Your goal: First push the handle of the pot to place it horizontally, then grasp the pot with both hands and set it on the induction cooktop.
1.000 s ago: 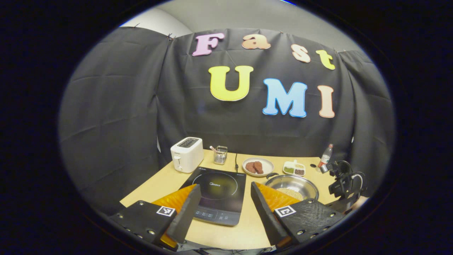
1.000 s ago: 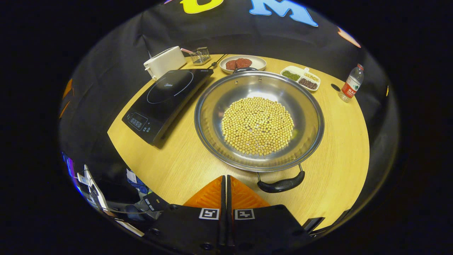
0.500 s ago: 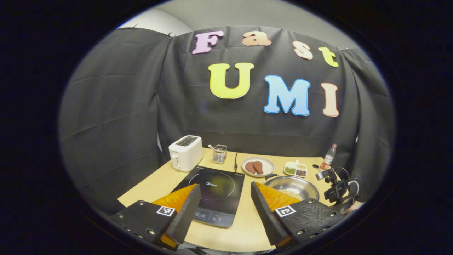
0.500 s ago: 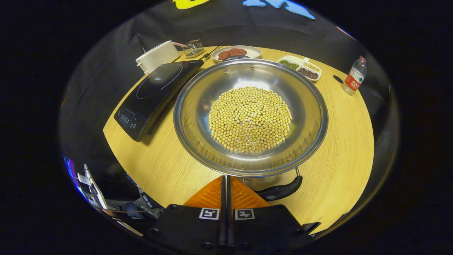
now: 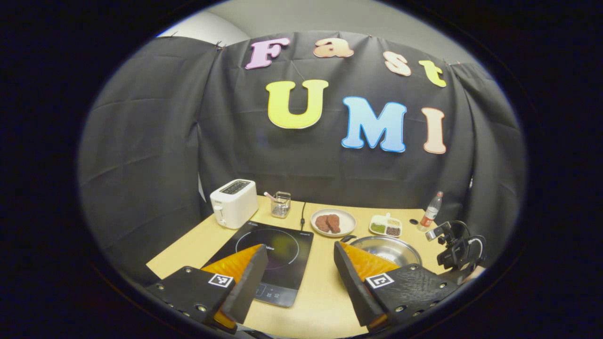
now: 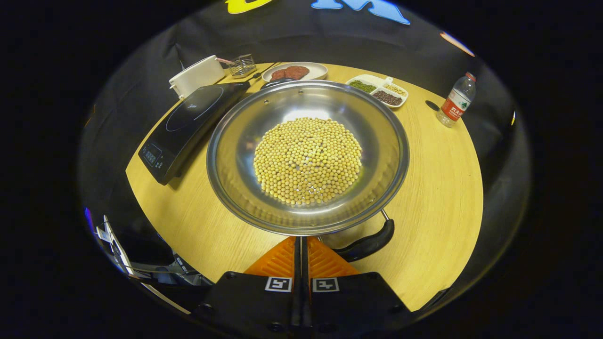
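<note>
On the wooden table (image 6: 438, 188), just right of the induction cooktop (image 6: 188, 117), the pot (image 6: 307, 155) is found: a wide, shallow steel pan with a layer of soybeans (image 6: 308, 160). It is judged rigid, heavy and smooth-walled; hold should be taken at the black handles (image 6: 367, 244). The right gripper (image 6: 301, 247) is clenched empty beside the near handle. The left gripper (image 5: 299, 268) is held spread, empty.

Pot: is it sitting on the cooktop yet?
No, the pot rests on the wooden table, beside the cooktop.
</note>
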A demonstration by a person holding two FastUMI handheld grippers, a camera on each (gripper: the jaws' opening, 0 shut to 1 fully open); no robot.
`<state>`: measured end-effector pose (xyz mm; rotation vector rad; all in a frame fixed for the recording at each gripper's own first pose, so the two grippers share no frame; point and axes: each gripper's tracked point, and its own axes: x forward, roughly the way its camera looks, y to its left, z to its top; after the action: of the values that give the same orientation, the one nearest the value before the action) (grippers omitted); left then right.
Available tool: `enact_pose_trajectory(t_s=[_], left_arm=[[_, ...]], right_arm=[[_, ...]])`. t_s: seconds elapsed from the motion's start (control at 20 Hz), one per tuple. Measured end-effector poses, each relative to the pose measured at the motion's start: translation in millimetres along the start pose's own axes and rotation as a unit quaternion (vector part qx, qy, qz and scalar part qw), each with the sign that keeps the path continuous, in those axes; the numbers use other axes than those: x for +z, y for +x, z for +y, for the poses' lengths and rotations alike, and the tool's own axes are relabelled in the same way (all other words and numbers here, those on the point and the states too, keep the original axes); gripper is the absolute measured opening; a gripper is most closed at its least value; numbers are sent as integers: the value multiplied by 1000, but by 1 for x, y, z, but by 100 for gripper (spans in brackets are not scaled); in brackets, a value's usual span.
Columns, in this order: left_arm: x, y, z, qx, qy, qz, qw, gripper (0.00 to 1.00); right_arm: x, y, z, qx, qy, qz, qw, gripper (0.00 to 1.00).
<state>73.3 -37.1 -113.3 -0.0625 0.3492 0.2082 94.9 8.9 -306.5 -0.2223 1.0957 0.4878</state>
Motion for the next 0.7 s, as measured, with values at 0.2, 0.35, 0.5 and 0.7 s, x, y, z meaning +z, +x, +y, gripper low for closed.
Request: enact_pose_trajectory(t_s=[0.2, 0.35, 0.5, 0.7], left_arm=[[-2, 6, -19, -11, 3, 4, 1000, 84], [0, 8, -28, -12, 11, 3, 1000, 87], [1, 11, -35, -9, 16, 4, 1000, 87], [0, 13, -44, -3, 22, 8, 1000, 86]], right_arm=[[3, -2, -20, -14, 9, -4, 1000, 2], [5, -2, -36, -21, 22, -6, 1000, 2], [7, -2, -53, -29, 34, -6, 999, 2], [13, -1, -76, -38, 50, -13, 998, 2]])
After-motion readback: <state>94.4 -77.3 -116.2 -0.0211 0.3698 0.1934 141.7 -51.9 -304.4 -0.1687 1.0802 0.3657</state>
